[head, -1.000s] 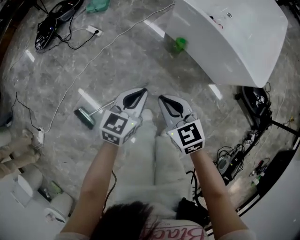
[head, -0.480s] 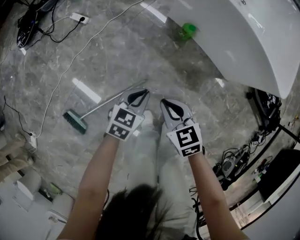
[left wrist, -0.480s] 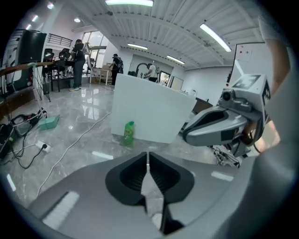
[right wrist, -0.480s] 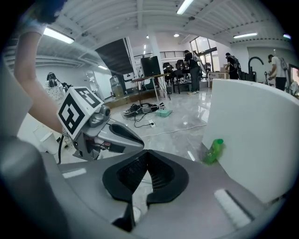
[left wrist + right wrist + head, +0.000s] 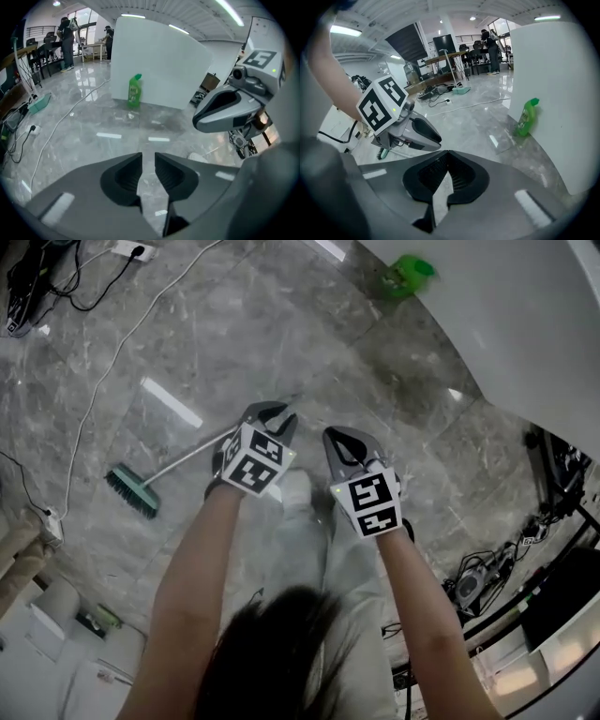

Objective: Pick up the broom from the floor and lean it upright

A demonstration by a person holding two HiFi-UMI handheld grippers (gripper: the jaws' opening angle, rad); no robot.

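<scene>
reach-down step: broom (image 5: pixel 132 492) lies flat on the floor, handle passing under the left hand-held gripper (image 5: pixel 272 413), whose jaws have just been opening with nothing between (right hand-held gripper (image 5: pixel 443 162) is pinched shut, empty), next: straddle the handle and squeeze.

We find no words, brand names or numbers that can be read. The green bottle (image 5: pixel 135 91), far from us on the right, carries a label, but its print is too small to make out. The cube (image 5: pixel 255 458) on the left gripper (image 5: pixel 284 411) and the cube (image 5: pixel 372 505) on the right gripper (image 5: pixel 336 437) show only black-and-white square patterns, not letters or digits.
</scene>
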